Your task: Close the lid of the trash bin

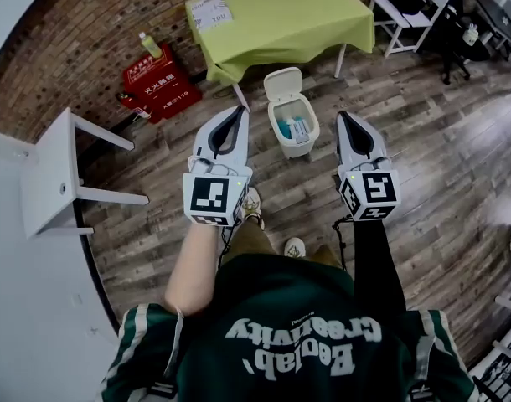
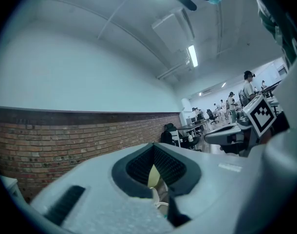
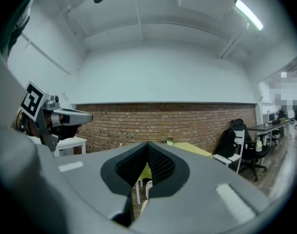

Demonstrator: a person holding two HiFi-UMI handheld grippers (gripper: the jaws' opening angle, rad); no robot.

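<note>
Head view, looking steeply down: you stood on a wood-plank floor (image 1: 431, 166) with one gripper in each hand. The white trash bin (image 1: 291, 152) stood on that floor straight ahead of you, in the gap between the two. Its lid (image 1: 282, 83) was open, hinged on the far side and tipped back away from you, with the hollow underside facing you. The bin's long axis ran from near to far, and teal and white rubbish showed inside.

The left tongs (image 1: 237, 114) pointed past the bin's left side and the right tongs (image 1: 344, 117) past its right side. Neither touched it. Both seemed about equally close to the bin, though the raised lid sat slightly left of centre, so the left hand probably had the shorter reach. Closing it would likely mean reaching to the far side and tipping the lid toward you and down.

Left gripper view and right gripper view each showed the tips pressed together, pinching nothing.

Just beyond the bin stood a surface (image 1: 281, 19) draped in a lime-green cloth, with a brick wall (image 1: 88, 40) behind it. A red box (image 1: 157, 82) sat on the floor to the far left. A white chair (image 1: 415, 11) stood to the far right.
</note>
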